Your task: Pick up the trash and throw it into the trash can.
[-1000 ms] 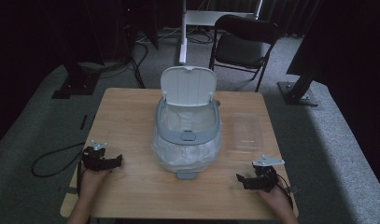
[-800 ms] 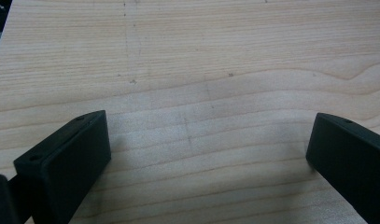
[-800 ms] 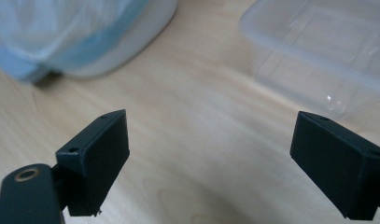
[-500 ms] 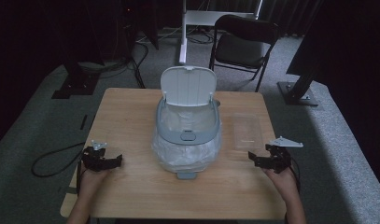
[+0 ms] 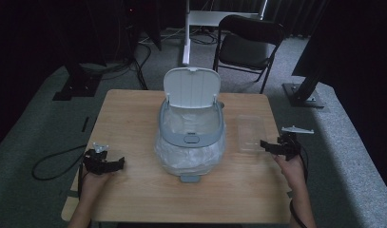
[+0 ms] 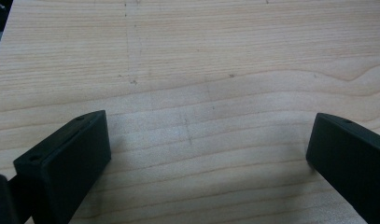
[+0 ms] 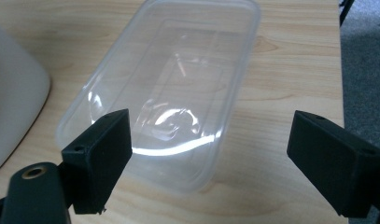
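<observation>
A grey bin (image 5: 191,137) with a white plastic liner stands mid-table, its white lid (image 5: 191,86) tipped up and open. To its right lies a clear plastic container (image 5: 251,132) (image 7: 169,88), empty and upright. My right gripper (image 5: 268,146) (image 7: 211,154) is open just at the container's near end, one jaw over its corner, the other over bare wood. Near the table's left front edge my left gripper (image 5: 116,164) (image 6: 206,154) is open above bare wood, with nothing between its jaws.
The wooden table (image 5: 134,114) has its right edge close beside my right gripper. A black folding chair (image 5: 248,42) and a white stand (image 5: 186,33) are behind the table. A black cable (image 5: 53,164) loops on the grey floor at the left.
My right gripper has moved forward and to the right, from the table's front edge up to the near end of the clear container. The left gripper has stayed in place.
</observation>
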A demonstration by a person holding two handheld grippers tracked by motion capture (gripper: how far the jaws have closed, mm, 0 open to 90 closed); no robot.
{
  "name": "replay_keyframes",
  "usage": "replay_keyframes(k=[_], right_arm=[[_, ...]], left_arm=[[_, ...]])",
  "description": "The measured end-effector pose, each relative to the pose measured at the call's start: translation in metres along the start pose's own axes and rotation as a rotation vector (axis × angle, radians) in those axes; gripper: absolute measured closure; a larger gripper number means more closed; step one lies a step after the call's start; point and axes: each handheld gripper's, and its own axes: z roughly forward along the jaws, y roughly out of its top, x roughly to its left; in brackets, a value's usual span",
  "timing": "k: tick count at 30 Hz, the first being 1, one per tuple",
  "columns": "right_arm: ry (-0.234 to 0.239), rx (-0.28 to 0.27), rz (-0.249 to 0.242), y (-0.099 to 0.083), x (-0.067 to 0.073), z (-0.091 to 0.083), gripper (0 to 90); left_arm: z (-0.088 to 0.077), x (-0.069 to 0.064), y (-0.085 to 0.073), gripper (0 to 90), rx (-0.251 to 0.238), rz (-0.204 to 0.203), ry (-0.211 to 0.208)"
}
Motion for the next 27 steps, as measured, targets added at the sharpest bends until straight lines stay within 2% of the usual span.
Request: replay_keyframes(k=[2, 8, 11, 14, 15, 17, 19, 23, 26, 27], right_arm=[[0.005, -0.003, 0.022, 0.003, -0.004, 0.003, 14.0], [0.006, 0.017, 0.046, 0.01, -0.011, 0.012, 14.0], [0.036, 0.029, 0.078, 0.017, -0.017, 0.021, 14.3], [0.046, 0.023, 0.095, 0.019, -0.019, 0.024, 14.4], [0.07, 0.013, 0.128, 0.022, -0.021, 0.028, 18.6], [0.089, 0.014, 0.143, 0.024, -0.022, 0.031, 19.8], [0.099, 0.024, 0.159, 0.026, -0.022, 0.035, 20.1], [0.109, 0.042, 0.181, 0.026, -0.023, 0.041, 26.7], [0.13, 0.06, 0.212, 0.024, -0.027, 0.047, 36.2], [0.13, 0.06, 0.212, 0.024, -0.027, 0.047, 36.2]], left_arm=[[0.0, 0.0, 0.0, 0.6, -0.002, -0.002, -0.002], [0.0, 0.0, 0.0, 0.6, 0.001, 0.001, 0.0], [0.0, 0.0, 0.0, 0.6, 0.001, 0.001, 0.0], [0.0, 0.0, 0.0, 0.6, 0.001, 0.001, 0.0], [0.0, 0.0, 0.0, 0.6, 0.001, 0.001, 0.0], [0.0, 0.0, 0.0, 0.6, 0.0, 0.002, -0.001], [0.0, 0.0, 0.0, 0.6, 0.001, 0.003, -0.002], [-0.001, -0.002, -0.002, 0.6, 0.0, 0.011, -0.009], [-0.001, -0.002, -0.002, 0.6, 0.0, 0.012, -0.01], [-0.001, -0.002, -0.002, 0.6, 0.0, 0.011, -0.01]])
